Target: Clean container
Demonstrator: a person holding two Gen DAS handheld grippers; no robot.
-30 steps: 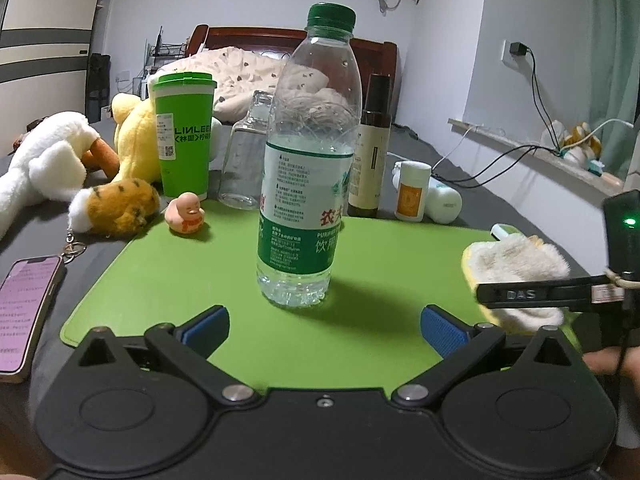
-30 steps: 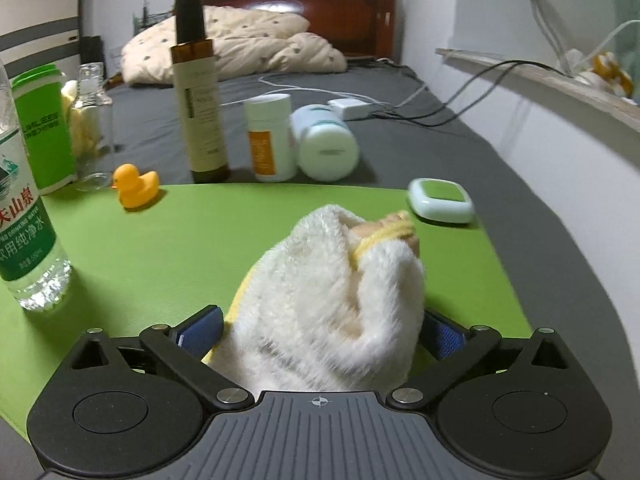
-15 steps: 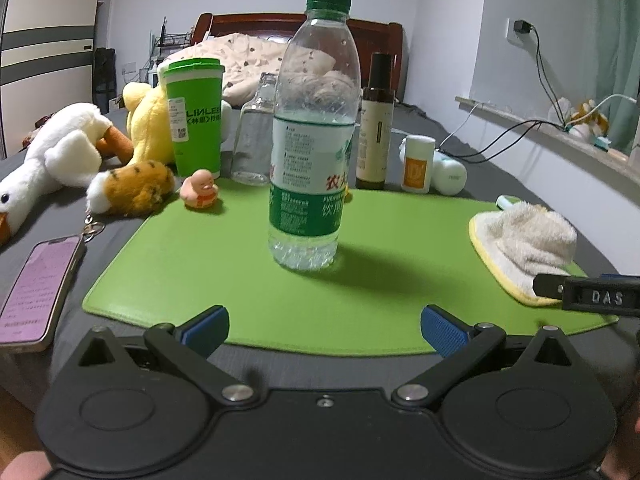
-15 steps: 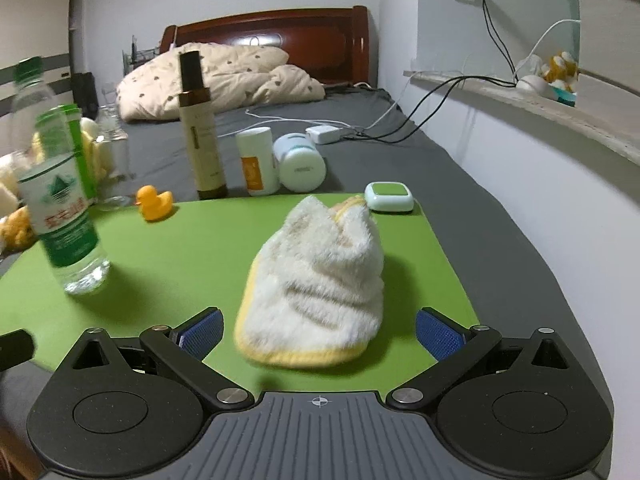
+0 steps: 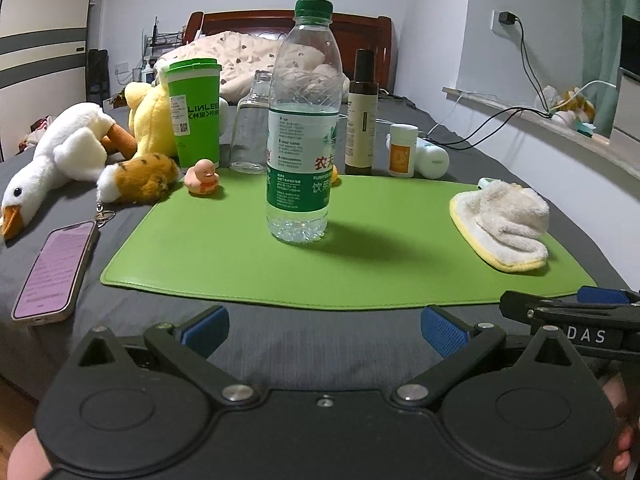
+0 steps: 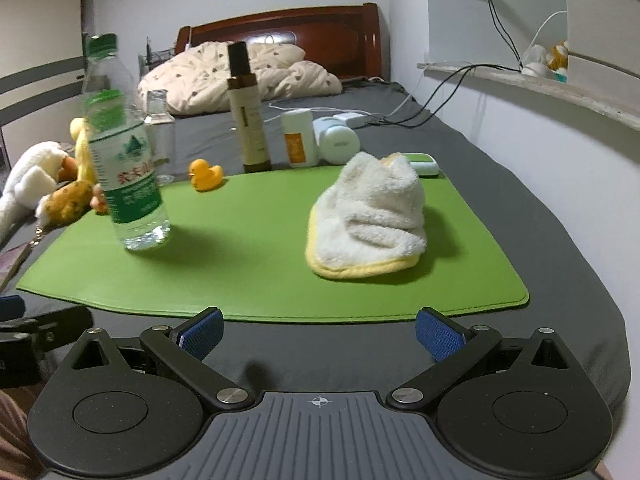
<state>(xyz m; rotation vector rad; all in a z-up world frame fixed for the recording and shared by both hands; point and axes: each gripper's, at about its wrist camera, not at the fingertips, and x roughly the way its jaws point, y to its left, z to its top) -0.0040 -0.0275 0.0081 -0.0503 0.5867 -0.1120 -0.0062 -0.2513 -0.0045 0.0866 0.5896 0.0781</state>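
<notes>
Both grippers are hanging back off the near edge of the green mat [image 5: 240, 264], over the grey bedsheet [image 5: 304, 336], pointing level toward the headboard. Left gripper [image 5: 323, 327] has its blue pads spread wide with nothing between them. Same deal for the right gripper [image 6: 317, 331], jaws wide apart and empty. You can see the right one's tip poking into the left wrist view at the right edge, so they sit side by side, near each other.

The water bottle [image 5: 301, 128] stands upright on the mat, roughly mid-left, green cap on, a bit of water in the bottom. The fluffy white cloth with yellow trim [image 6: 370, 218] lies bunched up on the mat's right side, well apart from the bottle.

Counting the rest:
- one green lidded cup [image 5: 194, 110] and one clear glass [image 5: 251, 124] just past the mat's far left corner
- two rubber ducks: a pinkish one [image 5: 202, 176] at the far left corner, a yellow one [image 6: 206, 174] on the far edge
- one brown pump bottle [image 6: 248, 112], one small white-and-orange bottle [image 6: 298, 140], one white jar on its side [image 6: 340, 140] past the far edge
- one small green-topped case [image 6: 422, 162] at the far right corner
- three plushies off the left edge: white goose [image 5: 56, 152], yellow one [image 5: 150, 120], small tiger [image 5: 138, 178]
- one phone [image 5: 56, 270], screen lit, lying off the near left corner
</notes>
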